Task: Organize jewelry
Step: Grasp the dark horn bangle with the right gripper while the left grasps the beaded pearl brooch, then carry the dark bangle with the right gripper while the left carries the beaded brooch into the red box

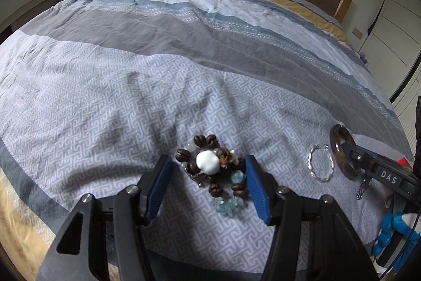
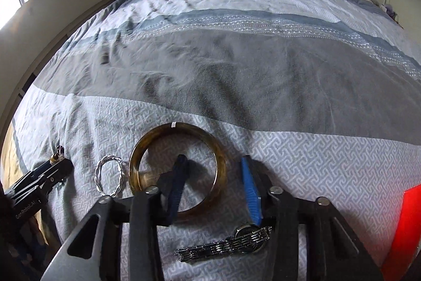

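The left claw (image 1: 208, 175) stands open over the bed, its blue pads either side of a heaped bead bracelet (image 1: 213, 170) of coffee-brown and pale blue beads with a white ball on top; neither pad clearly touches it. The right claw (image 2: 214, 175) is open too, one finger (image 2: 179, 186) set inside the amber bangle (image 2: 177, 170) and the other outside its rim. Just beside the bangle, on the left claw's side, lies a twisted silver bracelet (image 2: 110, 177). Nearer than the bangle, under the right claw, a steel watch (image 2: 226, 241) lies flat on the patterned bedspread (image 2: 329, 162). A red object (image 2: 405, 228) shows beyond the watch, at the edge
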The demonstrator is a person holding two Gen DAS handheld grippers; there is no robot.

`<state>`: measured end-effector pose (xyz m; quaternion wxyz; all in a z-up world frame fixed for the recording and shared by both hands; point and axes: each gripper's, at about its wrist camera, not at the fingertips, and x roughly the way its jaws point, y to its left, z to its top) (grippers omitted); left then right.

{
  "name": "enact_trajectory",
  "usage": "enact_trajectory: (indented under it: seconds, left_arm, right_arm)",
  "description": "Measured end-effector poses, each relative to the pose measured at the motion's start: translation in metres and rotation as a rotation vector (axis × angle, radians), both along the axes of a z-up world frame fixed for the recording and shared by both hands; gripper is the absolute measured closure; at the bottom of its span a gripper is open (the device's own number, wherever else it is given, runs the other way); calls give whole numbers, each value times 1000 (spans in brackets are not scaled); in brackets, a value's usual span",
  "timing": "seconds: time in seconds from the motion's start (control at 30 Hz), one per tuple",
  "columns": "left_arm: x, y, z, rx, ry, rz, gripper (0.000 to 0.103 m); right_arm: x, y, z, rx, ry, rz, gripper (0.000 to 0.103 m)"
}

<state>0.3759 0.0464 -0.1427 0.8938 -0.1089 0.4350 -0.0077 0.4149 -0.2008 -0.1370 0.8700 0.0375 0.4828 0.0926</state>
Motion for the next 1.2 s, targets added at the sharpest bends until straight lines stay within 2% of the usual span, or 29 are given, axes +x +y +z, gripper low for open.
enact_trajectory:
  seconds: [0.03,0.1,0.17,0.2,0.5,0.8,1.0,1.2]
  left_arm:
    - [-1,1,0,0,-4,6,54]
    - [-3,5,1,-9,-8,21,70]
    - [-4,9,2,-23,-10,25,81]
    - [-5,11,3,-27,-12,25,82]
    - [-20,10,29,2,-41,21,86]
    - [-50,-10,87,4,-109,-22,86]
    - [-70,-60,115,-18,-132,-109,86]
    - [-83,-141,128,-56,-138,-246,86]
  right_arm:
    - [0,2,0,-4,-3,4,91]
    - [0,4,1,-3,-8,11,93]
    - [0,6,3,-8,-23,14,93]
    - [-1,6,4,-4,-29,13,93]
    - [-23,1,42,38,-97,12,94]
    - [-73,-29,96,79,-164,-34,94]
    - [-114,-80,124,63,-199,-91,94]
    - [-146,-155,131,13,-200,-178,94]
